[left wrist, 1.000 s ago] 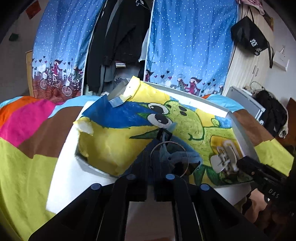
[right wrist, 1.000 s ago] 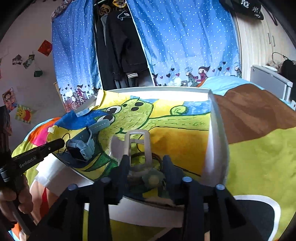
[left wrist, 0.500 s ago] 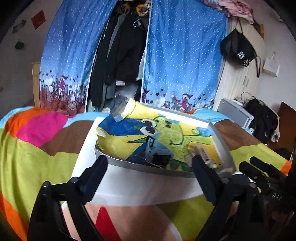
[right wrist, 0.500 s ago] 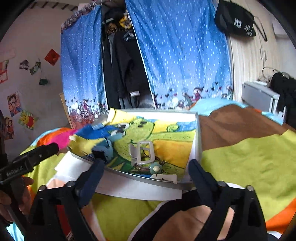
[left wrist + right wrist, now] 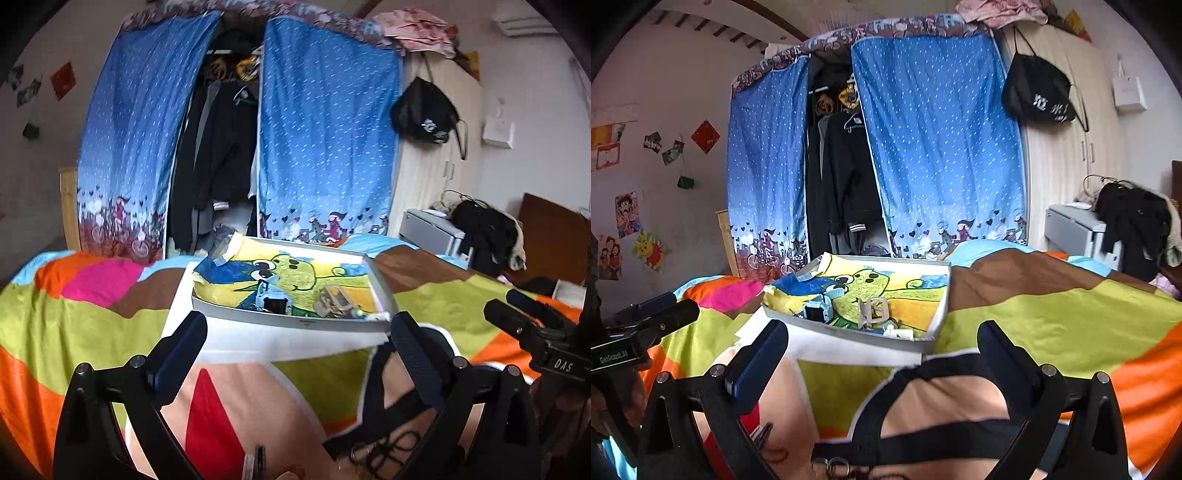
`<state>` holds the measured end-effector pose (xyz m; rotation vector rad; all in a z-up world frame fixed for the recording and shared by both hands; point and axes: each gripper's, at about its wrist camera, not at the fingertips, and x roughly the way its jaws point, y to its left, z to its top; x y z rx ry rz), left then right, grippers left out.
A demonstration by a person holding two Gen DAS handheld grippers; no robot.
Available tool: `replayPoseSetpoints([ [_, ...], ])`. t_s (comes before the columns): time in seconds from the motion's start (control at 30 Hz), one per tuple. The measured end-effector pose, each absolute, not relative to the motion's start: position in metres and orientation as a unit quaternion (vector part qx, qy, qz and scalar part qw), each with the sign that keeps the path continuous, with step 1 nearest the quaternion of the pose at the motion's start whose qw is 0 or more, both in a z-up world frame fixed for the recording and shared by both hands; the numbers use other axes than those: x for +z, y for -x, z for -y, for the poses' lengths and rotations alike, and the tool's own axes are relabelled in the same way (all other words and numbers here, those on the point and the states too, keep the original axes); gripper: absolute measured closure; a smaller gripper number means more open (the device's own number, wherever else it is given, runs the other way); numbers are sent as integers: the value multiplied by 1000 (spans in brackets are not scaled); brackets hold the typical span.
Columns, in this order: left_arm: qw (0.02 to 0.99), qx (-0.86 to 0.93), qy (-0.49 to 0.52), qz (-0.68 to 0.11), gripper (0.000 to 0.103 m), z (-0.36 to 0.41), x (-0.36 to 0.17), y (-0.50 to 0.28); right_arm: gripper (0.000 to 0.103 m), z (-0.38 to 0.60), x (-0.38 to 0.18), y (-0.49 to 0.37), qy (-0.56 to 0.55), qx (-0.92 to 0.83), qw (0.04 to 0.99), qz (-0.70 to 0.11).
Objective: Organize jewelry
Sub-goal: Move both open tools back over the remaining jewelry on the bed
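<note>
Both grippers are wide apart and holding nothing right now. The left gripper [image 5: 295,350] and right gripper [image 5: 882,354] hover over the colourful bedspread [image 5: 74,321], both on the near side of the shallow grey tray [image 5: 295,322], which sits straight ahead of them.

Inside the tray, on the cartoon paper liner [image 5: 886,284], there's a blue smartwatch [image 5: 818,308] toward the left and a pale hair claw clip [image 5: 873,308] just beside it to the right, plus a small white bit [image 5: 899,333] at the near edge.

What looks like loose jewelry, some small rings and dark cord [image 5: 384,448], lies on the bedspread below and a bit right of the left gripper's fingers, close to the camera. My guess is that's the next pick, and either hand would have to dip down and back toward the person, not forward to the tray.
</note>
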<state>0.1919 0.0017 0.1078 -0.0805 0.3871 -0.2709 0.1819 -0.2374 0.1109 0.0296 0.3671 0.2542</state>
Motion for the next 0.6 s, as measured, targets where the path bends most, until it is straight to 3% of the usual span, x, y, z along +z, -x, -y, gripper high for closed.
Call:
replayPoseSetpoints([
  [0.33, 970, -135, 15, -202, 5, 9, 97, -122, 0, 247, 97, -97, -27, 107, 978, -175],
  [0.6, 964, -112, 34, -238, 5, -10, 52, -86, 0, 244, 49, -64, -48, 89, 968, -228],
])
